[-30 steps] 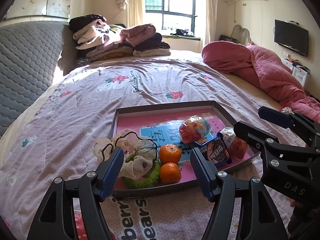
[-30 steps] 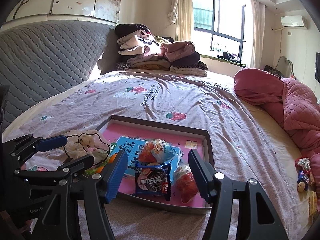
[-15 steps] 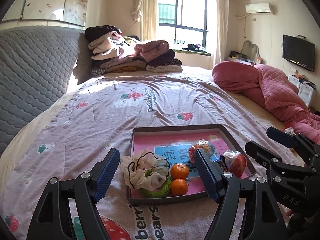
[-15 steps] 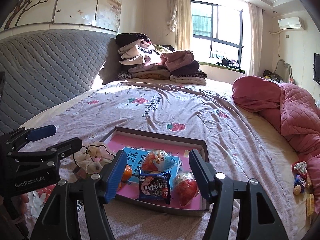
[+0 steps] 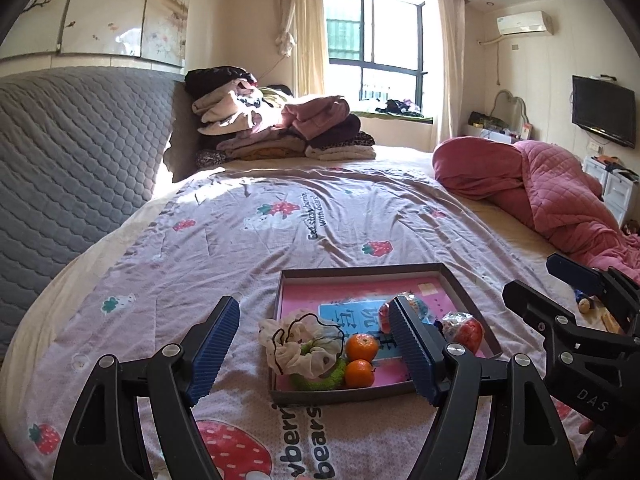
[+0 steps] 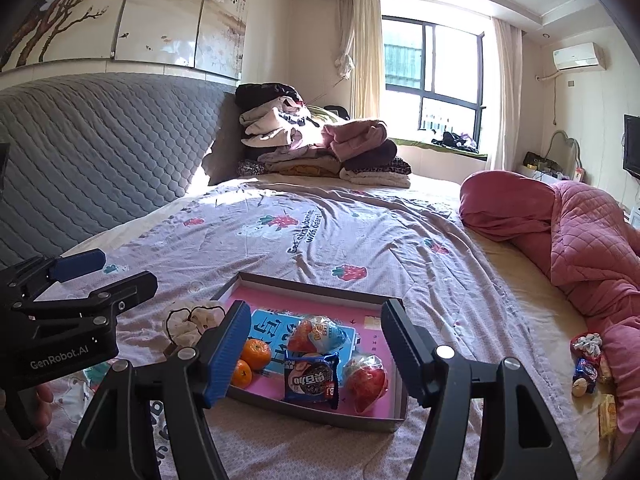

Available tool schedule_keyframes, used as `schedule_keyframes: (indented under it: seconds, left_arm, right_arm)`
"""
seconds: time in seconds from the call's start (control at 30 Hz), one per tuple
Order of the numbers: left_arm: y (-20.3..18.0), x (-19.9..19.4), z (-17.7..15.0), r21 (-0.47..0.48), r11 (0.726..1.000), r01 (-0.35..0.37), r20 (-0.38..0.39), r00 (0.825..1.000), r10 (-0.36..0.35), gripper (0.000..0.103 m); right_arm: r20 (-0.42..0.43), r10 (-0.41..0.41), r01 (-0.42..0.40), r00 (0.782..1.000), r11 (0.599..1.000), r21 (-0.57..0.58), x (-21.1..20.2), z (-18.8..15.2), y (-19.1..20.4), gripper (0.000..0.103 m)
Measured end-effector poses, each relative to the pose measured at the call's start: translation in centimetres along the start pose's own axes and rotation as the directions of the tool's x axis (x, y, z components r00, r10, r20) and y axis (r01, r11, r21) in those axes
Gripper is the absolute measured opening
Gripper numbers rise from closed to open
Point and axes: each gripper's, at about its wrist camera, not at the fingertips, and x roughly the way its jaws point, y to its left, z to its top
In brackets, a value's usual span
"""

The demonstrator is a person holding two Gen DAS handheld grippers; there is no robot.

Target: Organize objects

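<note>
A shallow tray [image 5: 362, 270] lies on the bed [image 5: 240, 248]. It holds 2 oranges [image 5: 361, 347], 1 green scrunchie [image 5: 320, 378], 1 cream scrunchie [image 5: 298, 338] draped over its left rim, 1 blue cookie packet [image 6: 311, 376] and 2 red wrapped snacks [image 6: 366, 376]. The left tool [image 5: 314, 354] and right tool [image 6: 316, 354] both hover spread apart, holding nothing. A few more snacks [image 6: 586, 364] lie near the pink quilt [image 6: 580, 232].

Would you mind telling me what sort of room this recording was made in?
Most likely a home bedroom: a large bed with a padded grey headboard, folded clothes piled by the window, and a wall-mounted TV.
</note>
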Motion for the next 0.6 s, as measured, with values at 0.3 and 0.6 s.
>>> schedule_keyframes:
  seconds: [0.3,0.6]
  left_arm:
    - [-0.6,-2.7,-1.2,0.005,1.000,-0.017,-0.007,1.000,0.017,0.078]
    - [-1.3,-3.2,-4.1,0.012,0.999,-0.042,-0.052,0.998,0.042,0.078]
  right_arm:
    - [0.012,-0.009,0.009,1.000,1.000,0.008,-2.7,-0.6,-0.1,0.067]
    - [-0.001,-0.015,0.015,1.000,1.000,0.010,-3.8,-2.3,0.3,0.067]
